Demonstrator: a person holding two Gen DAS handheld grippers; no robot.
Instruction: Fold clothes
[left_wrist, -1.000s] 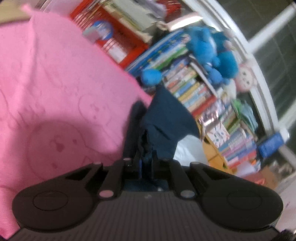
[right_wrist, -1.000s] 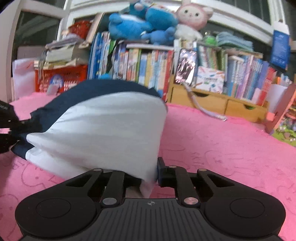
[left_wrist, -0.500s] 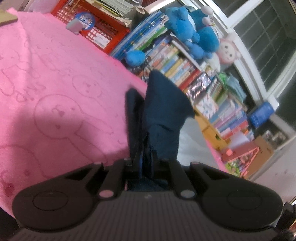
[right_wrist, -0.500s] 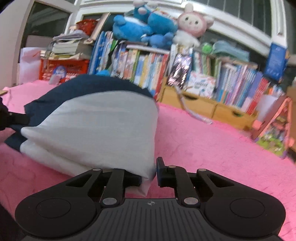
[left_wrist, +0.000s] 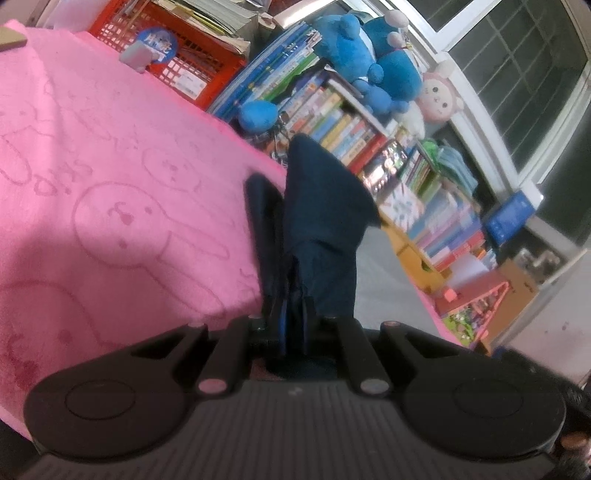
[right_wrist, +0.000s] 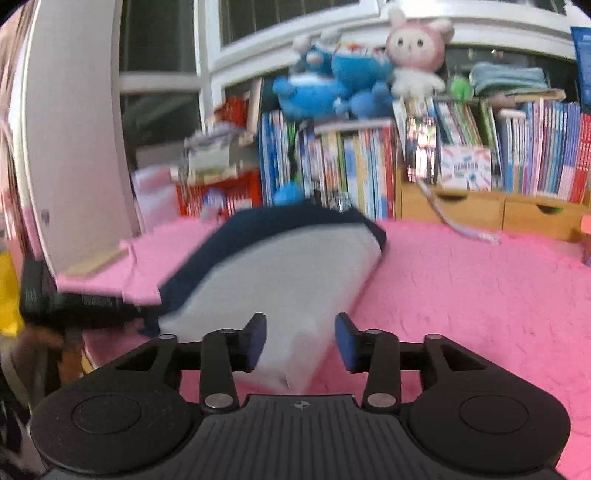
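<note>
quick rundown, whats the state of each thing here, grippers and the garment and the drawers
left hand-held gripper: shut on the garment's navy edge
right hand-held gripper: jaws opening, pads clear of the white cloth between them
navy and white garment: folded over, lying on the pink blanket
wooden drawers: closed

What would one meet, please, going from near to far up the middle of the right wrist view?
Right hand-held gripper, its jaws opening around the garment's near end → white-and-navy garment on the pink blanket → row of books → blue plush toys.
</note>
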